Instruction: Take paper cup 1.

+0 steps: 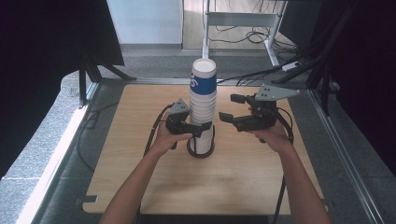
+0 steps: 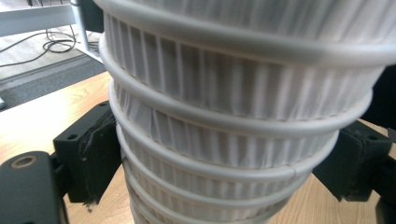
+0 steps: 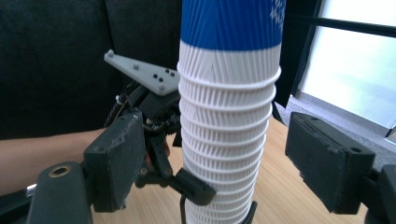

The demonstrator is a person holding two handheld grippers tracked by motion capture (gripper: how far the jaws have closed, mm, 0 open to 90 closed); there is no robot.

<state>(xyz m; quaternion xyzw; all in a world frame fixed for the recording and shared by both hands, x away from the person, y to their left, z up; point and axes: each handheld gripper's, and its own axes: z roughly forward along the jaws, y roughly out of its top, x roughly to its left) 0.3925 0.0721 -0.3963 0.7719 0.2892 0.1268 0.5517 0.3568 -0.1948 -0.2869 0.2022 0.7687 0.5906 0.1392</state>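
Black grippers, grey triangular top plates, black trailing cables; bare forearms.

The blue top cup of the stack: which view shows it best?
The high view: the blue cup shows whole, open rim included. The right gripper view cuts off its top. The left gripper view is close on the white ribbed cups beneath.

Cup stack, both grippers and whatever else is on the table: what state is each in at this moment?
Cup stack: upright, nested, with a blue-banded cup on top.
Dark ring: flat on the table, around the stack's base.
Left gripper: jaws on either side of the lower cups; whether it squeezes is unclear.
Right gripper: open, jaws wide, beside the stack and apart from it.
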